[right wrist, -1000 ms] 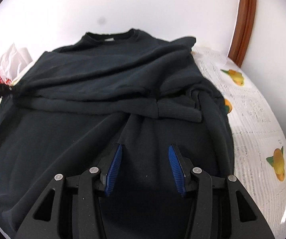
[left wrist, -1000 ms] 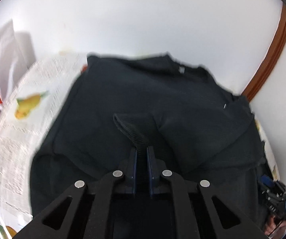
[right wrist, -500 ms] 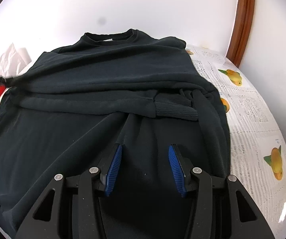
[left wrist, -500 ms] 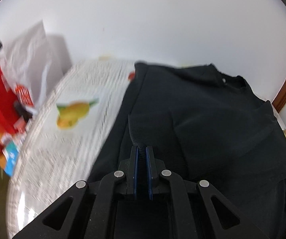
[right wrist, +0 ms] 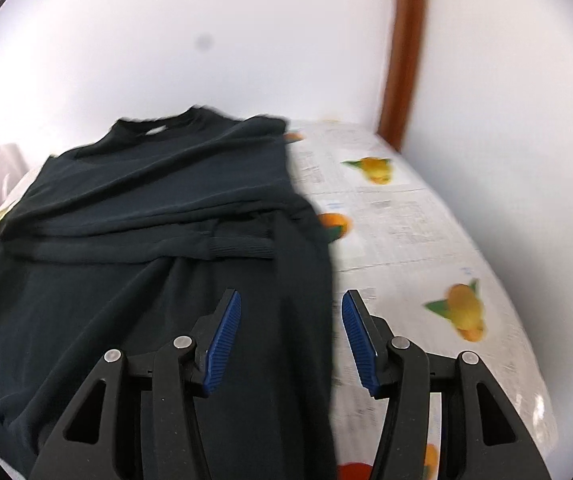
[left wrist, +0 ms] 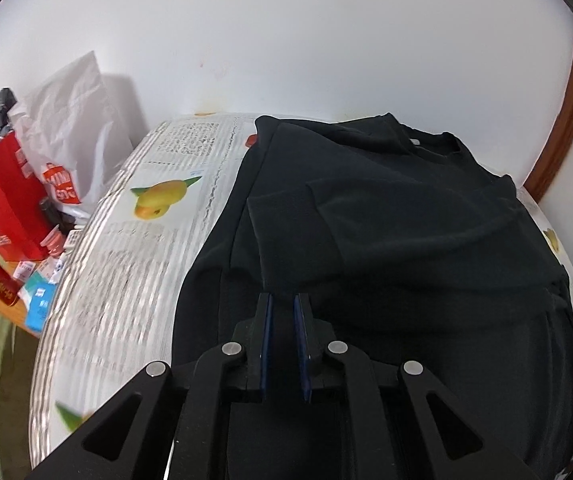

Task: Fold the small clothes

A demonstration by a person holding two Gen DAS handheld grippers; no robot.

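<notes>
A black long-sleeved top [left wrist: 406, 240] lies spread on a table with a fruit-print cover [left wrist: 146, 248]; its neck points to the wall. It also shows in the right wrist view [right wrist: 146, 260], with a ribbed cuff [right wrist: 242, 246] folded across its middle. My left gripper [left wrist: 284, 308] hovers low over the top's left part, its jaws a narrow gap apart with nothing between them. My right gripper [right wrist: 291, 312] is open over the top's right edge, holding nothing.
A red paper bag [left wrist: 2, 204] and a white plastic bag [left wrist: 74, 132] stand left of the table, with small boxes [left wrist: 38, 292] below. A white wall and a brown wooden frame [right wrist: 406, 52] stand behind. The table cover [right wrist: 426, 240] lies bare to the right.
My left gripper pulled the sleeve cuff to the left, then let it go. My right gripper swung to the right, over the top's right edge.
</notes>
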